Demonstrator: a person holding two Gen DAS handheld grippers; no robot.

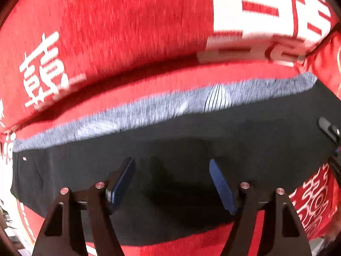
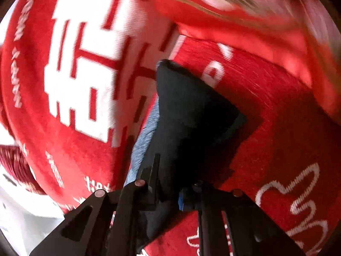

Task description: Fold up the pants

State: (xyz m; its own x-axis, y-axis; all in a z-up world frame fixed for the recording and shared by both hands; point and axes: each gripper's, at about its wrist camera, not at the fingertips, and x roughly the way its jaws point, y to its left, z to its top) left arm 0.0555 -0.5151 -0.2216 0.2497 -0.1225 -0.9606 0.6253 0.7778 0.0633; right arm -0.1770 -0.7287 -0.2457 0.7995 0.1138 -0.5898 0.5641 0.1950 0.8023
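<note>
The black pants (image 1: 191, 132) lie folded in a wide band on the red cloth, with a grey-blue inner strip (image 1: 149, 111) along the far edge. My left gripper (image 1: 172, 170) is open just above the near part of the pants, blue pads apart, holding nothing. In the right wrist view the pants (image 2: 187, 111) rise as a dark lifted fold. My right gripper (image 2: 168, 183) is shut on the pants' edge. The right gripper's tip also shows in the left wrist view (image 1: 329, 128) at the pants' right end.
A red cloth with large white characters (image 1: 106, 32) covers the surface under and around the pants. It also shows in the right wrist view (image 2: 74, 74). A white surface (image 2: 25, 213) shows at lower left. Both views are motion blurred.
</note>
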